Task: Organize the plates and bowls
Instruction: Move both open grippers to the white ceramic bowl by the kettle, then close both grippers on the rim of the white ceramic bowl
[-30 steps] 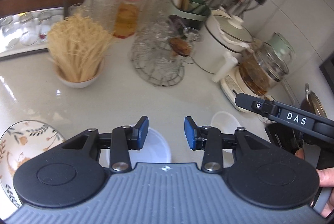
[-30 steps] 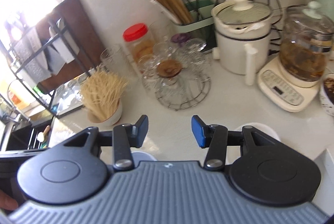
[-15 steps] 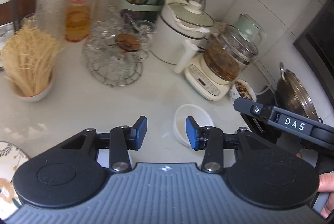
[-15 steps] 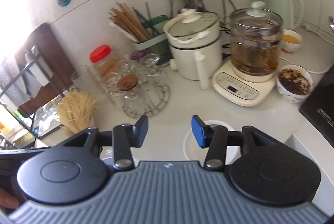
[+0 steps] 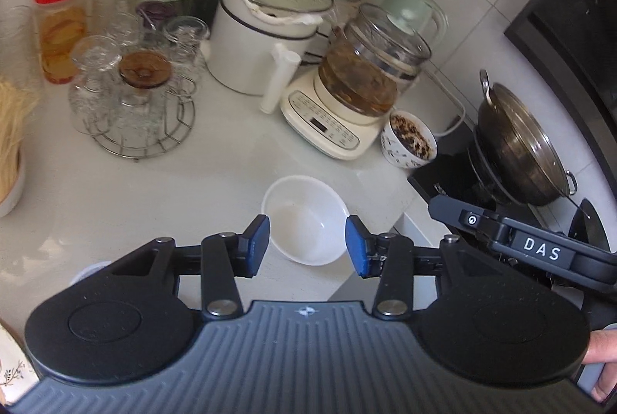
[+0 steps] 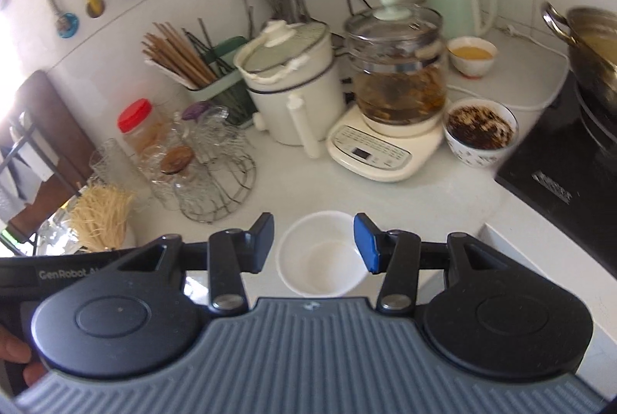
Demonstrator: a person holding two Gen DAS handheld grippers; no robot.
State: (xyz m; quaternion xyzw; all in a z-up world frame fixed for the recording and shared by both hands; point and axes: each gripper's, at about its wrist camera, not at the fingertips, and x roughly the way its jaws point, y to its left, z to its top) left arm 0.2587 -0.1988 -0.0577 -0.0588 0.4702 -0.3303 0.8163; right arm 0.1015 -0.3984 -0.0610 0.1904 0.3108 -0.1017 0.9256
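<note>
An empty white bowl (image 5: 304, 217) (image 6: 320, 252) sits on the white counter near its front corner. My left gripper (image 5: 306, 246) hovers over the bowl's near side, jaws apart, and its blue pads (image 5: 258, 244) frame the bowl without pressing it. My right gripper (image 6: 314, 244) is open over the same bowl, with nothing between its fingers. A second white dish (image 5: 90, 269) peeks out under the left gripper's body. The edge of a floral plate (image 5: 11, 371) shows at the bottom left corner. Each gripper's body appears in the other's view.
Behind the bowl stand a glass kettle on its base (image 5: 347, 105), a white pot (image 5: 266, 39), a patterned bowl of dark food (image 5: 410, 142), a wire rack of glasses (image 5: 131, 97) and a noodle bowl (image 6: 102, 217). A black hob (image 6: 559, 182) with a lidded wok (image 5: 516, 151) is on the right.
Both grippers have swung to the right along the counter. The white bowl now lies between each pair of fingers. The floral plate slid to the left view's corner. The left jaws stand slightly wider.
</note>
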